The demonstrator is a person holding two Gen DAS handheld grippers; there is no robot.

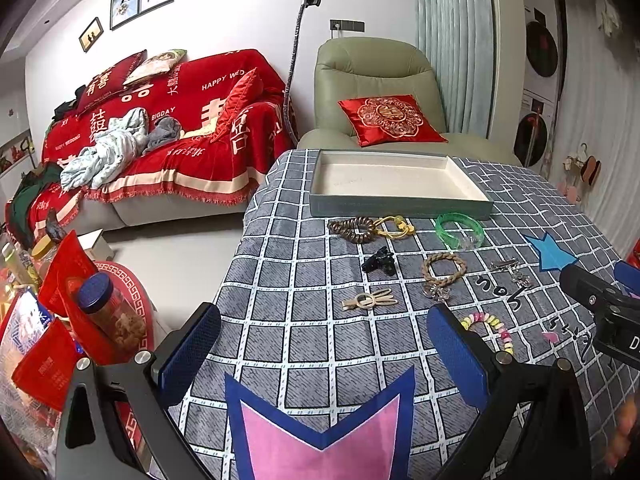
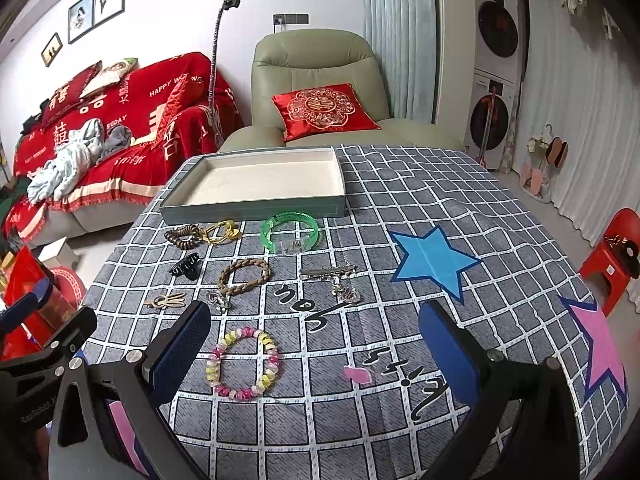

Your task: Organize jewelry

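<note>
Left gripper [image 1: 324,344] first: from its wrist camera I see both blue pads spread wide with nothing between them, hovering over the checked tablecloth [image 1: 280,264] above a pink star patch. The jewelry lies ahead of it in a loose scatter: a beige rabbit-shaped clip [image 1: 370,300] nearest, a black claw clip [image 1: 379,261] beyond, a braided bracelet [image 1: 444,267] to the right, and a green bangle [image 1: 460,230] just before the empty tray [image 1: 400,204]. The pastel bead bracelet [image 1: 490,326] sits just right of my right-hand pad, partly hidden by it.

Right gripper [image 2: 314,350], seen from its own camera, is equally wide and empty. Here the pastel bead bracelet [image 2: 244,364] lies flat between the pads, toward the left one, well short of the tray [image 2: 256,206], which stands straight ahead past the green bangle [image 2: 290,230] and a silver bar clip [image 2: 328,271]. I judge the right gripper the nearer one for that bracelet; being a ring, it has no long axis to align with, so closing across one side of its rim should do.
</note>
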